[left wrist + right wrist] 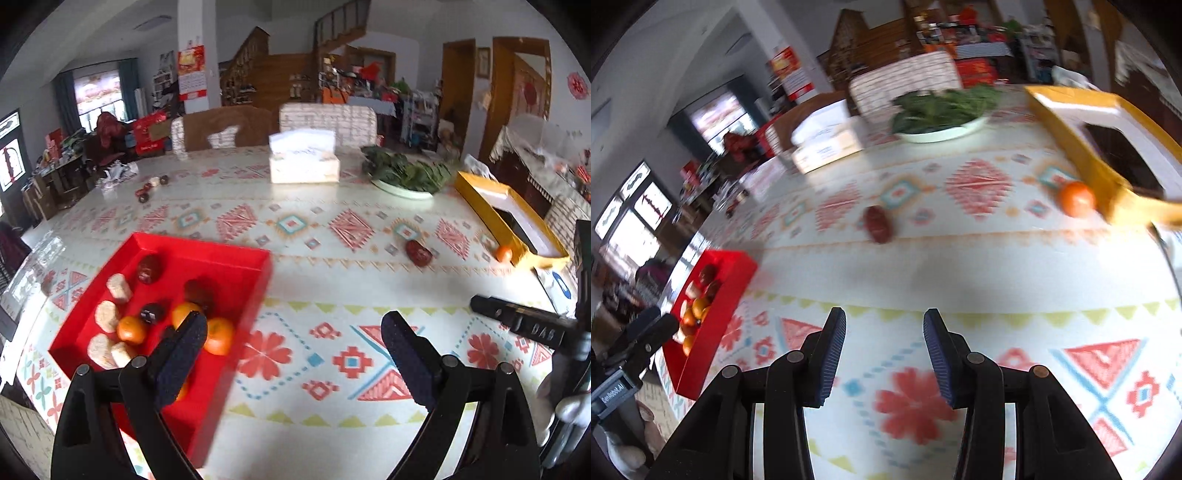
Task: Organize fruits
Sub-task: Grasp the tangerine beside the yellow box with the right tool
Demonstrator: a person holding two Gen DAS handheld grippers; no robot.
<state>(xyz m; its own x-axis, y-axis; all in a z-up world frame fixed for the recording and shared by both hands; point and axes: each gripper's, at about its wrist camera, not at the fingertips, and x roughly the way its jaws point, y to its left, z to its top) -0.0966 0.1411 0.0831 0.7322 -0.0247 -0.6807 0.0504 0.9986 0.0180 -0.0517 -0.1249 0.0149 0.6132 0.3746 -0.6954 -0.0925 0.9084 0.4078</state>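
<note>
A red tray [236, 258] sits on the patterned table at the left and holds several oranges [219, 336], dark red fruits [149, 268] and pale biscuit pieces [119, 288]. It also shows in the right wrist view [738, 273]. A dark red fruit [418, 252] [878, 223] and an orange [504, 254] [1075, 199] lie loose on the table farther off. My left gripper [293, 332] is open and empty, beside the tray's right wall. My right gripper [884, 325] is open and empty, above bare tablecloth.
A yellow box [476, 192] [1082, 147] stands at the right, next to the loose orange. A plate of greens [404, 173] [942, 110] and a tissue box [304, 166] [827, 144] stand at the back. Small dark fruits [151, 186] lie far left.
</note>
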